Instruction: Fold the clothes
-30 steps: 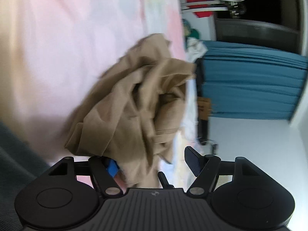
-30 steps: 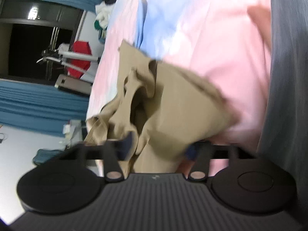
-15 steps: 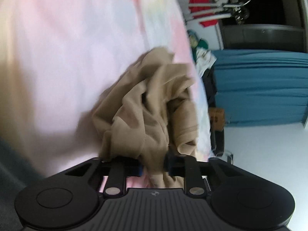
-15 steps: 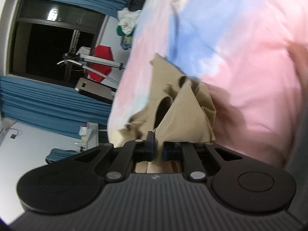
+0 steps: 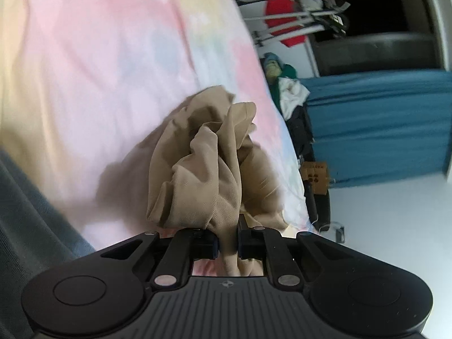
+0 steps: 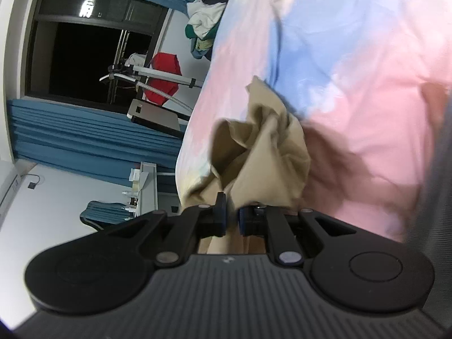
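Note:
A crumpled tan garment (image 5: 209, 163) hangs bunched over a pink, blue and yellow pastel bedsheet (image 5: 93, 65). My left gripper (image 5: 227, 243) is shut on a fold of it, with cloth pinched between the jaws and bulging above them. The same tan garment (image 6: 262, 152) shows in the right wrist view, where my right gripper (image 6: 232, 220) is shut on another fold. The garment looks lifted off the sheet (image 6: 367, 65), with a shadow beneath it. Its shape is hidden in the folds.
A heap of other clothes (image 5: 285, 90) lies at the bed's far end. Blue curtains (image 5: 381, 130), a dark window (image 6: 82, 56) and a rack with a red item (image 6: 162, 76) stand beyond. Dark grey fabric (image 5: 25, 212) borders the bed's near edge.
Both grippers went from open around the tan garment to shut on it. The garment has been drawn up off the sheet and hangs more narrowly bunched.

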A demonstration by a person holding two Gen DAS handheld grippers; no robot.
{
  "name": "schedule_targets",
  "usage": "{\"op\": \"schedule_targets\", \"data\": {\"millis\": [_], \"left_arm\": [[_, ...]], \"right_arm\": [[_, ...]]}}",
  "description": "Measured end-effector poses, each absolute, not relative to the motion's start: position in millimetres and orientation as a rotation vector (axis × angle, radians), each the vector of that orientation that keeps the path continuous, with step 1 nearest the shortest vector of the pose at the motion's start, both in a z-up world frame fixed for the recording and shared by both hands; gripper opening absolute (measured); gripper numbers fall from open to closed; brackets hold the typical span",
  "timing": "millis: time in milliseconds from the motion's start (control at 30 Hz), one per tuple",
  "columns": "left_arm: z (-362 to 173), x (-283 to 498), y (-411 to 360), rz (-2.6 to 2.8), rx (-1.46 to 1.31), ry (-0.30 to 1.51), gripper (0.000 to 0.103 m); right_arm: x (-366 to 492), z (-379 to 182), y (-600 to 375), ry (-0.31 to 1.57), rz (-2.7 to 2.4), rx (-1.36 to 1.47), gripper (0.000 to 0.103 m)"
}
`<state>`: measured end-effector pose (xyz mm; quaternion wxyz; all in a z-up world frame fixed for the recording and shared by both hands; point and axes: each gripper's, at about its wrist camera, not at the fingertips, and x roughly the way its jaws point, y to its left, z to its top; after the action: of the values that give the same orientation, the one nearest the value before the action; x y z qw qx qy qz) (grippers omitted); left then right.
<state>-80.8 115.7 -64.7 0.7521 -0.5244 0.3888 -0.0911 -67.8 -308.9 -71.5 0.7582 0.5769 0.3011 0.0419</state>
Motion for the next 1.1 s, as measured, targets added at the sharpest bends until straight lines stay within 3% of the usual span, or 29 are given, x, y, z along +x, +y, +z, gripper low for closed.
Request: {"op": "schedule_targets", "data": {"millis": [167,433,800,833,900,933,967,1033,1100], "left_arm": [[-48.5,-32.4,107.6,-0.200,-1.140,0.817,0.012],[-38.0,121.2,87.5,-0.163,-1.058,0.812,0.013],[-93.2,207.4,61.2,-0.227,-0.831,0.817,0.019],[-92.5,207.3,60.8,-0.236,-0.810,0.807,0.023],[-87.0,205.1,59.4,-0.274,-0.759,0.775,0.042],[-82.8,201.0,58.1,-0.300,-0.724,0.746,0.057],[-76.9,195.3,56.3,-0.320,-0.679,0.705,0.065],[-67.2,186.8,49.5,-0.314,-0.574,0.641,0.073],[-59.3,178.3,38.8,-0.303,-0.439,0.596,0.077]], "right_arm": [[-36.3,-59.8,-312.4,0.586,0.082,1.242,0.011],[85.8,-48.6,-307.1,0.550,0.047,1.242,0.011],[188.5,-116.7,-318.0,0.636,-0.003,1.128,0.013],[191.7,-118.4,-317.9,0.634,0.036,1.118,0.014],[193.1,-108.0,-315.2,0.592,0.151,1.046,0.016],[191.1,-99.8,-313.0,0.563,0.198,0.997,0.021],[185.6,-91.0,-310.1,0.519,0.239,0.946,0.027],[173.2,-78.2,-304.8,0.424,0.322,0.857,0.055],[166.2,-75.9,-301.1,0.380,0.361,0.801,0.060]]}}
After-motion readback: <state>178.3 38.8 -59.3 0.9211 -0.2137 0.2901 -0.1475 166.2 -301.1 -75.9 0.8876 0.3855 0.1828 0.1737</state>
